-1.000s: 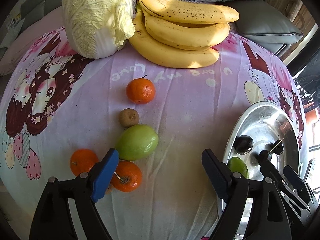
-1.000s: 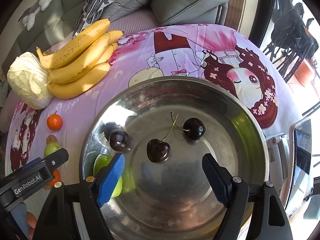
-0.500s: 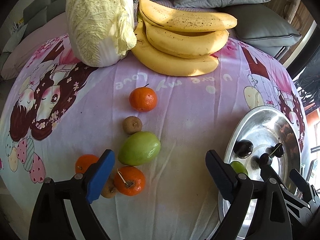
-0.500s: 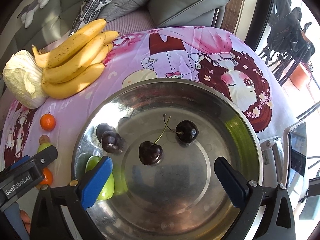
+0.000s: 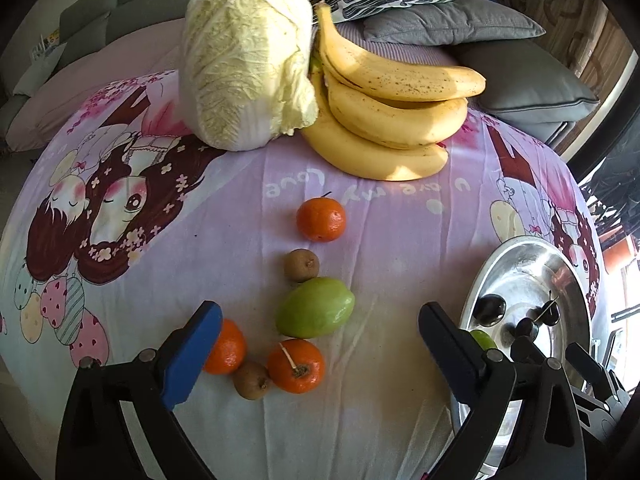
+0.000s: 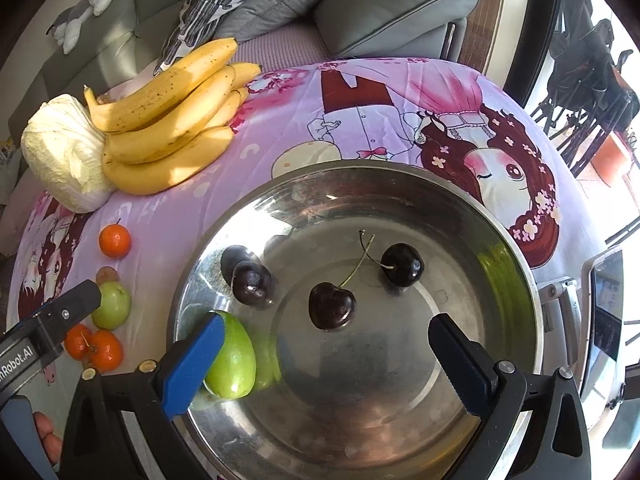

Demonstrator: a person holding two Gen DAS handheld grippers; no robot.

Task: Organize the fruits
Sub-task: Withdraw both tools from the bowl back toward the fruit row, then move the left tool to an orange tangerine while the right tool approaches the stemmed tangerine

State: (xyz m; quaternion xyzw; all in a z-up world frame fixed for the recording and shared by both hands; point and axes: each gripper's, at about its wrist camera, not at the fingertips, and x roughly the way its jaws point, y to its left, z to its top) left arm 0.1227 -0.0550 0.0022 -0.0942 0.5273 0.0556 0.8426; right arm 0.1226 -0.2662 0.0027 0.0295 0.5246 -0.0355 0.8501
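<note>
Both grippers hang with fingers wide apart and nothing between them, having just been opening. The right gripper point(image 6: 320, 354) sits over the steel bowl point(image 6: 516, 256), which already collects three cherries point(image 6: 331, 305) and a green fruit point(image 6: 232, 360). The left gripper point(image 5: 318, 344) aims at loose oranges point(image 5: 295, 365) and another green fruit point(image 5: 315, 313) on the worktop point(image 5: 400, 248), likely next.

Home living room: grey sofa point(image 6: 400, 8) with cushions point(image 5: 452, 26), plush toy point(image 6: 86, 4) on backrest, cartoon-print cloth point(image 5: 224, 248) over tabletop.
</note>
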